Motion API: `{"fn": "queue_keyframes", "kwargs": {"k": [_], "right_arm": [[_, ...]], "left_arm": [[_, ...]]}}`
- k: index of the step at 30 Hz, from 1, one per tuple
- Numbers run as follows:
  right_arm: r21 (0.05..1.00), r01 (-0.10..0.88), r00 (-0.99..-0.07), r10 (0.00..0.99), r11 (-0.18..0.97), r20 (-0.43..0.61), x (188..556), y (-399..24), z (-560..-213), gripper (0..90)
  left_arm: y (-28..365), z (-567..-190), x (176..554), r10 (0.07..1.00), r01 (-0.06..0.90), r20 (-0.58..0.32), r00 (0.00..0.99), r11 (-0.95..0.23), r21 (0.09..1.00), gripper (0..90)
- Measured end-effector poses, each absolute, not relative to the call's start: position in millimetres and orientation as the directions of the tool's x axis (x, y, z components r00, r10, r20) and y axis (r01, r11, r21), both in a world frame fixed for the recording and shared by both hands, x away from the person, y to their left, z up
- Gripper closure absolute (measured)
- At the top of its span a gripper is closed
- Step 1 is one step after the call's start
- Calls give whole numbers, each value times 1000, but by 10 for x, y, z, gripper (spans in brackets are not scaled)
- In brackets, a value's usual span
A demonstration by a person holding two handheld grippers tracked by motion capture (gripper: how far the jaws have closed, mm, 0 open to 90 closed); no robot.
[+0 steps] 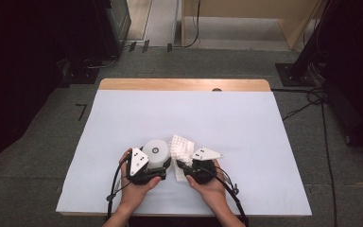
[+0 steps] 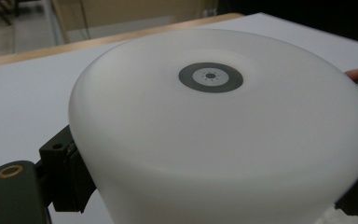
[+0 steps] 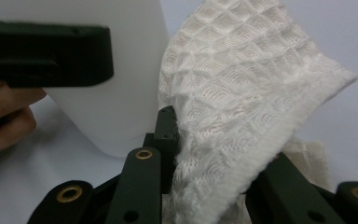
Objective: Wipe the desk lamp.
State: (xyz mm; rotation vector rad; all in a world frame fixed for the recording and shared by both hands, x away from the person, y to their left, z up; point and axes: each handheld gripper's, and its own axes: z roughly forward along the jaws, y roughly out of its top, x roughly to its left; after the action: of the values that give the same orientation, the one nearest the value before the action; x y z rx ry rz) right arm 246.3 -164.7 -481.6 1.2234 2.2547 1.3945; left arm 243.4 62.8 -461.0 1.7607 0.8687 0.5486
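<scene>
Both grippers' fingers are closed on things — left gripper [image 1: 155, 166] on a white domed container [image 2: 223, 135], right gripper [image 1: 183, 166] on a cream waffle-weave cloth [image 3: 242, 102] — bunched, touching the container.

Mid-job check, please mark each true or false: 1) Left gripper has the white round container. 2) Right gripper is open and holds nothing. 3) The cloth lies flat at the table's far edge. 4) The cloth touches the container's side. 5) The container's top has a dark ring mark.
1) True: the left gripper has its jaws on either side of the white round container.
2) False: the right gripper is shut on the white waffle cloth.
3) False: the cloth is lifted and bunched beside the container, near the hands.
4) True, as the right gripper view shows it.
5) True: dark ring mark sits at its centre.
</scene>
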Motion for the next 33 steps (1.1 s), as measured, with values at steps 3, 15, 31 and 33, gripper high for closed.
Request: {"fn": "queue_keyframes", "kwargs": {"k": [3,15,31,33], "right_arm": [[828,527,-629,743,193,227,2443,-1633,-4789,730],[925,366,-661,728,100,183,2295,-1783,-4312,732],[885,441,-656,726,150,204,2374,-1697,-4493,732],[902,411,-664,721,129,199,2346,-1734,-4400,732]], "left_arm": [[700,-4535,2454,723,279,-71,688,-173,945,88],[567,-4560,2423,663,259,-20,748,-265,929,88],[637,-4559,2460,673,260,-24,740,-252,932,88],[608,-4582,2464,673,258,-13,739,-266,929,88]]}}
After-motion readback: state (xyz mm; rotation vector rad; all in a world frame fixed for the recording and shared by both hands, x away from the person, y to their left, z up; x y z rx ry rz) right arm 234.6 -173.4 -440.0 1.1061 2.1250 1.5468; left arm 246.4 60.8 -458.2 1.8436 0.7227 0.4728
